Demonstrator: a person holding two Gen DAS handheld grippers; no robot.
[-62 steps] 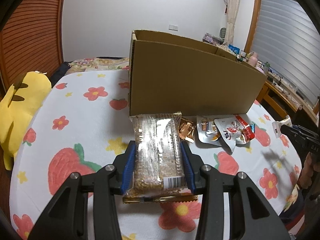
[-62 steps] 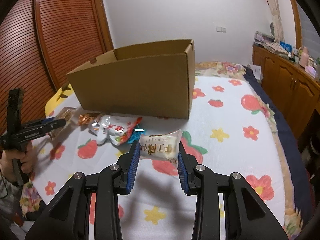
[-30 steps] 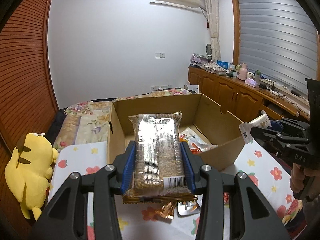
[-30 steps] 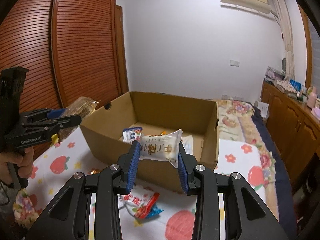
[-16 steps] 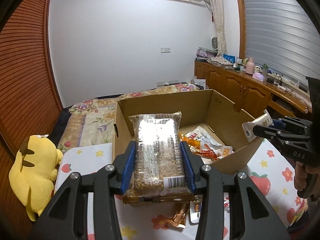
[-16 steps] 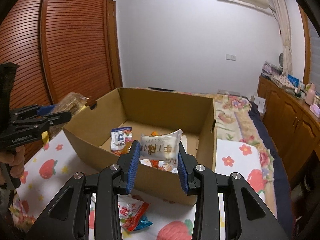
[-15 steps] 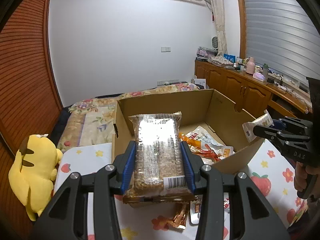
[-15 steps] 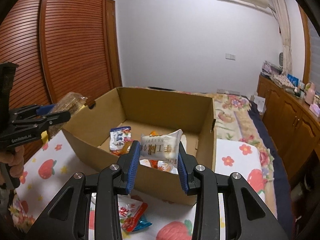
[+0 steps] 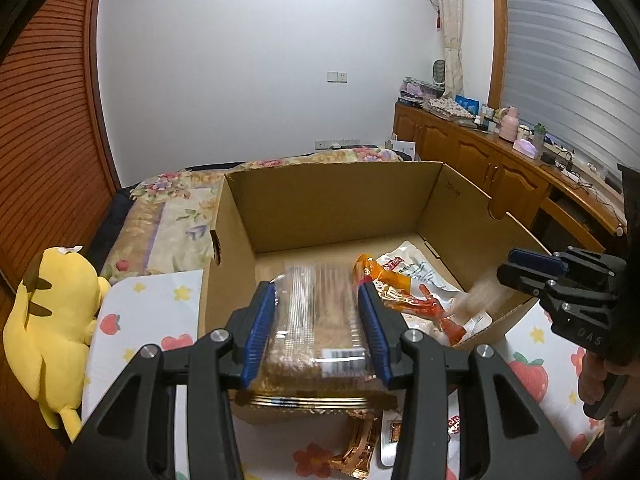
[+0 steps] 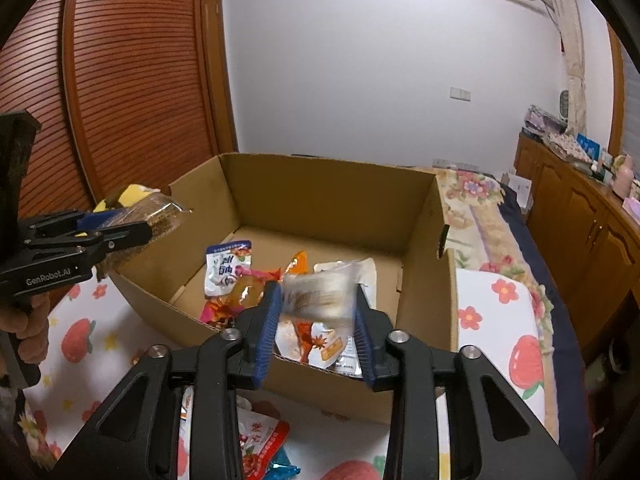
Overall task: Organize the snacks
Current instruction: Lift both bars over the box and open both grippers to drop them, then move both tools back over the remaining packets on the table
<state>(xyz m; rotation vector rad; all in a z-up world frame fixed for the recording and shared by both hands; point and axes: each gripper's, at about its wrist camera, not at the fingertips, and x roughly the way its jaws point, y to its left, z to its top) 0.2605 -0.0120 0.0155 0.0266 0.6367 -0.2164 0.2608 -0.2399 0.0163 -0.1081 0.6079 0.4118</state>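
An open cardboard box (image 9: 336,204) (image 10: 320,196) stands on the strawberry-print cloth with several snack packets inside. My left gripper (image 9: 316,324) holds a clear pack of grain bars (image 9: 316,336) over the box's near wall; the pack is motion-blurred and the jaws look slightly spread. My right gripper (image 10: 316,320) is over the box's near edge with a blurred white packet (image 10: 320,292) between its pads. The left gripper also shows in the right wrist view (image 10: 132,228), and the right gripper shows in the left wrist view (image 9: 520,268).
Loose packets lie on the cloth before the box: a gold wrapper (image 9: 356,452) and a red packet (image 10: 260,444). A yellow plush toy (image 9: 48,320) lies at the left. Wooden cabinets (image 9: 480,160) run along the right wall.
Both grippers have moved forward and down over the box's edge. Both held packets are now blurred, as if slipping between the pads.
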